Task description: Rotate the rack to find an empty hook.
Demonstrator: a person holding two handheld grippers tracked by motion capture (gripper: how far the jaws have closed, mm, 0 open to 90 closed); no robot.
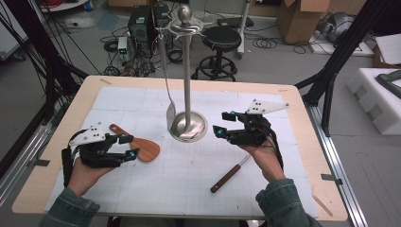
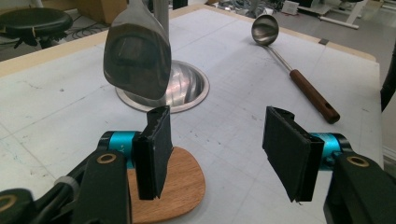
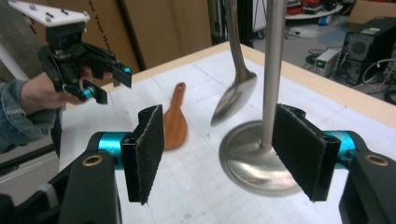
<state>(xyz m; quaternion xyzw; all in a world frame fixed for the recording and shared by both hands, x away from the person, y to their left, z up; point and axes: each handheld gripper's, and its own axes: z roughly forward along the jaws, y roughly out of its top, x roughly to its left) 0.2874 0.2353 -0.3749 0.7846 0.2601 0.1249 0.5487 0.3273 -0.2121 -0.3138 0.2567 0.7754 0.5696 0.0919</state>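
Note:
A steel stand [image 1: 187, 71] rises from a round base [image 1: 189, 126] at the table's middle, and a metal spoon-like utensil [image 1: 170, 116] hangs from one of its hooks. A wooden spatula [image 1: 146, 150] lies flat to the left of the base. My left gripper [image 1: 130, 146] hovers open at the spatula's blade [image 2: 182, 186], and nothing is between its pads [image 2: 156, 149]. My right gripper [image 1: 223, 122] is open just right of the base and faces the pole [image 3: 273, 70] and the hanging utensil [image 3: 236, 98]. A wooden-handled ladle [image 2: 299, 79] lies on the mat near my right forearm.
A white gridded mat [image 1: 198, 179] covers most of the wooden table [image 1: 293, 94]. Beyond the far edge stand a black stool [image 1: 221, 40], computer gear [image 1: 142, 23] and cardboard boxes [image 1: 302, 16]. Black frame legs [image 1: 335, 61] flank the table.

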